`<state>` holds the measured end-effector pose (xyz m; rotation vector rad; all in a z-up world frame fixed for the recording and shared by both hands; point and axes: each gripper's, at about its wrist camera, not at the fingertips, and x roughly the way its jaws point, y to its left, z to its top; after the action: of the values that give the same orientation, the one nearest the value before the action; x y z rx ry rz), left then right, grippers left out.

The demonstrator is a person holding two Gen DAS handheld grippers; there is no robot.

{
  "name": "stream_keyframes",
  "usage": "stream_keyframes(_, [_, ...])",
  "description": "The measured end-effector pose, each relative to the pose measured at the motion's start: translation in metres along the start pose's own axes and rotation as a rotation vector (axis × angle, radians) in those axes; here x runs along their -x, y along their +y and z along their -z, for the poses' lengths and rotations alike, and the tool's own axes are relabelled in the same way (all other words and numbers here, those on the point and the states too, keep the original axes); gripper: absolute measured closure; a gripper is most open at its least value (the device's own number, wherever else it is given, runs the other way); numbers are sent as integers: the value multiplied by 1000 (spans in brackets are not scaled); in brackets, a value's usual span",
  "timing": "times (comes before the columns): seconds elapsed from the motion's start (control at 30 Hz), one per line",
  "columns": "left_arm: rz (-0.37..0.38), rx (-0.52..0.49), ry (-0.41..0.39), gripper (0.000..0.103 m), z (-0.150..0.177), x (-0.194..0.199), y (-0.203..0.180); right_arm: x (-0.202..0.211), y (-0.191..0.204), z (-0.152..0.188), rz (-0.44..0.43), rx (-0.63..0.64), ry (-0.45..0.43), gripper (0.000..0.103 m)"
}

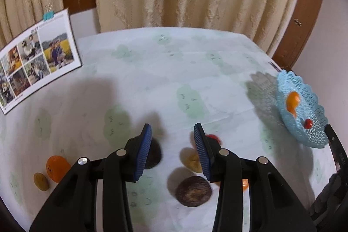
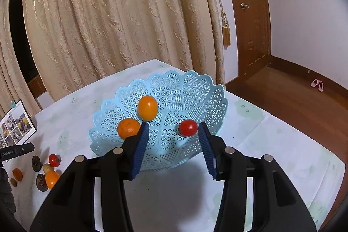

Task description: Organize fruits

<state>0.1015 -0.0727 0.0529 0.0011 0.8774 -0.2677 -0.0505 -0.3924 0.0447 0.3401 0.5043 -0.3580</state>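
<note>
Left wrist view: left gripper (image 1: 173,131) spread wide and empty above loose fruit on the tablecloth (image 1: 152,71), a dark round fruit (image 1: 193,191) just below the blue pads. Right wrist view: right gripper (image 2: 173,129) likewise wide, nothing held, over the blue lattice basket (image 2: 195,88) containing two oranges (image 2: 148,107) and a tomato (image 2: 188,127).

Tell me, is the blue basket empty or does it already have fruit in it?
Not empty. The blue basket holds three fruits: two oranges and a red tomato. More fruit lies outside it on the table.
</note>
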Motion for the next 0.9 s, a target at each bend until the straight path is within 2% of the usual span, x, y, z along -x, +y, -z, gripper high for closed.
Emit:
stream_keyframes(0.2, [-16, 47, 23, 61, 1, -4, 21, -5, -4, 2, 3, -34, 4, 54])
stream_keyframes(0.33, [-35, 47, 46, 54, 9, -10, 25, -5, -4, 2, -2, -38, 0, 54])
stream_keyframes(0.47, [-48, 49, 79, 54, 15, -22, 26, -4, -5, 2, -4, -43, -10, 54])
stream_keyframes(0.6, [-69, 42, 97, 56, 19, -33, 26, -2, -5, 2, -4, -43, -20, 54])
stream_keyframes(0.63, [-73, 40, 99, 62, 19, -34, 25, -2, -4, 2, -4, -43, -22, 54])
stream_keyframes(0.73, [-79, 34, 96, 63, 19, -32, 22, 0, -4, 3, -4, -42, -34, 54])
stream_keyframes(0.9, [-58, -19, 55, 63, 12, -19, -4, 6, -5, 3, 9, -48, -69, 54])
